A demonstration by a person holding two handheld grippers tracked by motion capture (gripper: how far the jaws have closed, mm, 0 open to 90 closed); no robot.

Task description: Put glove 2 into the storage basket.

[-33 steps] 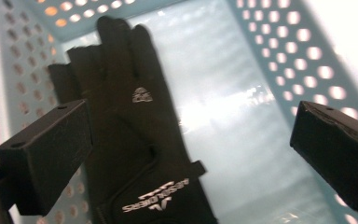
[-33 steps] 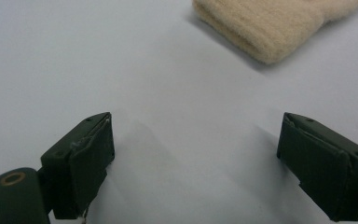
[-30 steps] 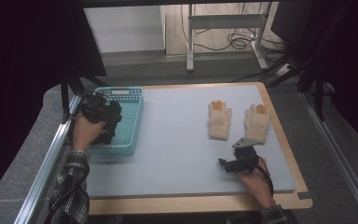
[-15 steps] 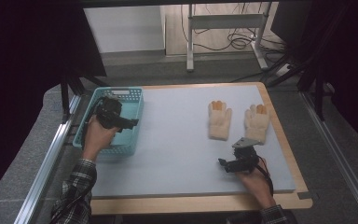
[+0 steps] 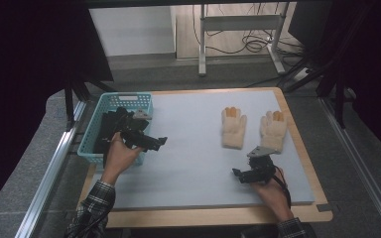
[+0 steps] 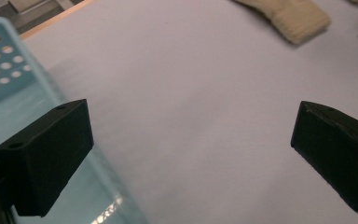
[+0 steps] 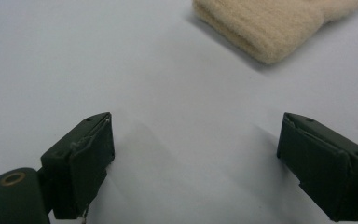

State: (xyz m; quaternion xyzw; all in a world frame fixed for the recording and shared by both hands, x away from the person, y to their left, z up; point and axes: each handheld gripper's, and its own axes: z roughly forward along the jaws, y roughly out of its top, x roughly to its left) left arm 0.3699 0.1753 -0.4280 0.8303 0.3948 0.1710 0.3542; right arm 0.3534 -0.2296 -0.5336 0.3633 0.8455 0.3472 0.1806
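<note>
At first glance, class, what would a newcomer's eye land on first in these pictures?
Probably the two cream gloves, lying side by side on the right of the pale mat. Next, the turquoise basket at the mat's left edge, with the open left gripper just beside it.

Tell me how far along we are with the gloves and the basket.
Nothing looks done: both gloves, left glove and right glove, lie flat on the mat, apart from the basket. In hand: the left claw hangs open beside the basket, pointed toward the gloves; the right claw sits open and empty just short of them. Left, probably: gripping each glove and carrying it to the basket.
</note>
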